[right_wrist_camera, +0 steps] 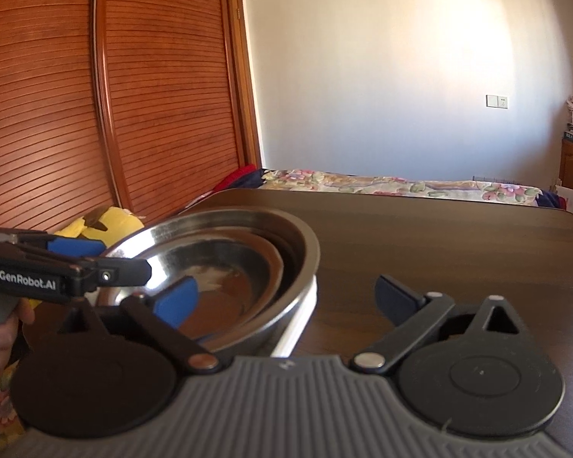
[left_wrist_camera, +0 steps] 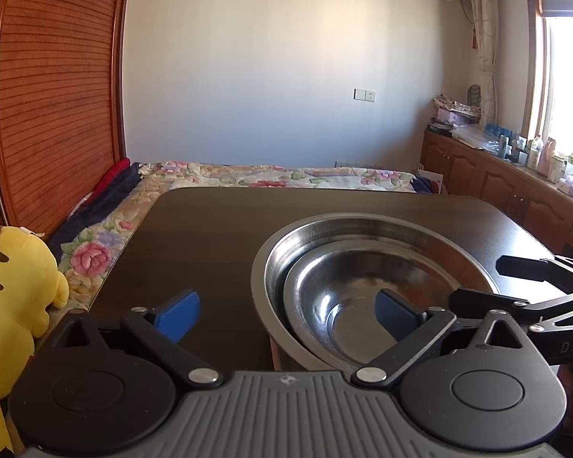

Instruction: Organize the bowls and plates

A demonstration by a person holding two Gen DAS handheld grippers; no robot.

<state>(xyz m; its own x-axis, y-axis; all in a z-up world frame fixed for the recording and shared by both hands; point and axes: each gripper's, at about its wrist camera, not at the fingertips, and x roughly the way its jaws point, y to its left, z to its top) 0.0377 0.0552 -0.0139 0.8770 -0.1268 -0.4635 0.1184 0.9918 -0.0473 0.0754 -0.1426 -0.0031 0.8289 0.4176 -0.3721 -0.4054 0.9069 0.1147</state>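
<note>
A stack of nested steel bowls [left_wrist_camera: 363, 278] stands on a dark wooden table [left_wrist_camera: 210, 236]; a smaller bowl [left_wrist_camera: 347, 305] sits inside the large one. The stack also shows in the right wrist view [right_wrist_camera: 225, 263], resting on a white dish [right_wrist_camera: 300, 324]. My left gripper [left_wrist_camera: 286, 313] is open, its jaws straddling the stack's near left rim, right pad [left_wrist_camera: 395, 315] inside the bowl. My right gripper [right_wrist_camera: 290, 297] is open, straddling the near right rim, left pad [right_wrist_camera: 175, 301] inside the bowl. Neither pad visibly clamps the rim.
A bed with a floral cover [left_wrist_camera: 271, 177] lies beyond the table. A yellow plush toy [left_wrist_camera: 15, 297] sits left of the table by a wooden wardrobe [left_wrist_camera: 53, 95]. A cluttered cabinet [left_wrist_camera: 515, 175] runs along the right under the window.
</note>
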